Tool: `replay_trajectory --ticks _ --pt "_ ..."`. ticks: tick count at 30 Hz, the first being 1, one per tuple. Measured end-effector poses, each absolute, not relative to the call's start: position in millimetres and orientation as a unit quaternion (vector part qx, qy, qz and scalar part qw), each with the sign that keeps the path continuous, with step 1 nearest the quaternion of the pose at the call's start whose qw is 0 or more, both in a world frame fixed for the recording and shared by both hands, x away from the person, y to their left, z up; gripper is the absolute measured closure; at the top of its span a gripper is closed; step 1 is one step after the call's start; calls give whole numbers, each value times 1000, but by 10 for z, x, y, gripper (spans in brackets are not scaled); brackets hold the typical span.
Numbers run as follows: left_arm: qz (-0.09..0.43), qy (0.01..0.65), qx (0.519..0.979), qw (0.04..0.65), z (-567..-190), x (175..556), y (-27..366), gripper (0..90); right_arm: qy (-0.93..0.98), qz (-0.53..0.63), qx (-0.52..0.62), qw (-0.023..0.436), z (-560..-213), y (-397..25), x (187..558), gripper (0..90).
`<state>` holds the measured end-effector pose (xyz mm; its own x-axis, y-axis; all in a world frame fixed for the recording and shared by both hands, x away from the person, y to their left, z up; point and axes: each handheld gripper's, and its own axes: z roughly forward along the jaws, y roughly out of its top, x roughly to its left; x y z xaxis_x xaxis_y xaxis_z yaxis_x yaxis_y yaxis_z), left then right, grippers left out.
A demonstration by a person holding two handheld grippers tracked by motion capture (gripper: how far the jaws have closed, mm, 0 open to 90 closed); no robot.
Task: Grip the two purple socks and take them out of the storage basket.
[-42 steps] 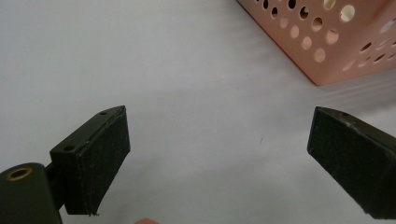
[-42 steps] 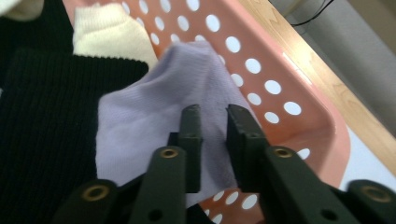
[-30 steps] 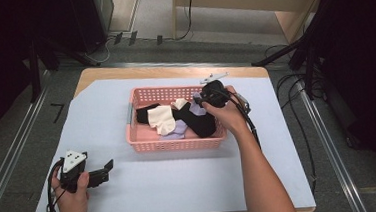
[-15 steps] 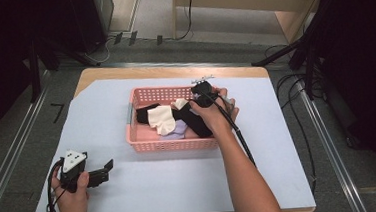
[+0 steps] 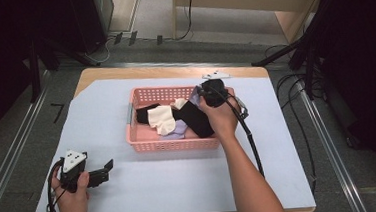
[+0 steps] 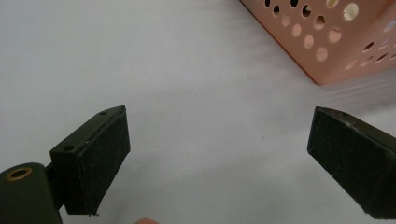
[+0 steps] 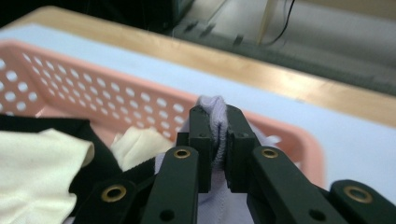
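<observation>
Lilac sock (image 7: pixel 215 122) sits pinched between the right gripper's (image 7: pixel 216 140) jaws, inside the pink basket (image 5: pixel 140 95) near its far right corner, over the black (image 5: pixel 196 119) and cream socks (image 5: pixel 161 119). Basket stands mid-table on the white sheet (image 5: pixel 278 139). Left gripper (image 6: pixel 219 158) rests near the sheet's front left, jaws spread wide, holding nothing.

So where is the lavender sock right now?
The lavender sock is pinched in the right gripper, over the pink basket at its right end, beside the black sock.
</observation>
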<state>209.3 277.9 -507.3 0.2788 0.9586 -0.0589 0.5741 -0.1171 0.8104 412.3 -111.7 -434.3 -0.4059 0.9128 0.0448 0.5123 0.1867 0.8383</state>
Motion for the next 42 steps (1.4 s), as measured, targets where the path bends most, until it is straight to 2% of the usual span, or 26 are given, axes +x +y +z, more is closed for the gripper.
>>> replay_trajectory --ticks 15,21,29,31,32,33,34,37,40,42 --pt "254 545 703 380 -5073 2090 2777 67 653 494 455 349 -3928 -1826 3663 841" --pt "255 544 704 379 -5072 2086 2777 66 631 488 485 359 -4044 -2154 3567 841" --pt "258 543 703 380 -5073 2083 2775 67 626 438 526 374 -4399 -2503 3436 834" --pt "259 542 704 379 -5072 2082 2775 67 622 422 538 381 -4478 -2573 3416 787" --pt "260 542 704 379 -5072 2082 2776 66 616 429 546 371 -4533 -2631 3403 659" --pt "260 542 704 379 -5071 2080 2775 66 616 429 546 371 -4533 -2631 3403 659" --pt "260 541 704 380 -5071 2080 2774 67 612 433 546 374 -4551 -2654 3385 586" --pt "261 542 704 379 -5071 2080 2775 67 608 439 543 378 -4525 -2627 3344 554" --pt "261 541 705 378 -5071 2081 2775 67 612 459 528 367 -4469 -2514 3292 563" --pt "260 541 704 380 -5072 2081 2773 67 634 479 506 335 -4419 -2307 3253 569"
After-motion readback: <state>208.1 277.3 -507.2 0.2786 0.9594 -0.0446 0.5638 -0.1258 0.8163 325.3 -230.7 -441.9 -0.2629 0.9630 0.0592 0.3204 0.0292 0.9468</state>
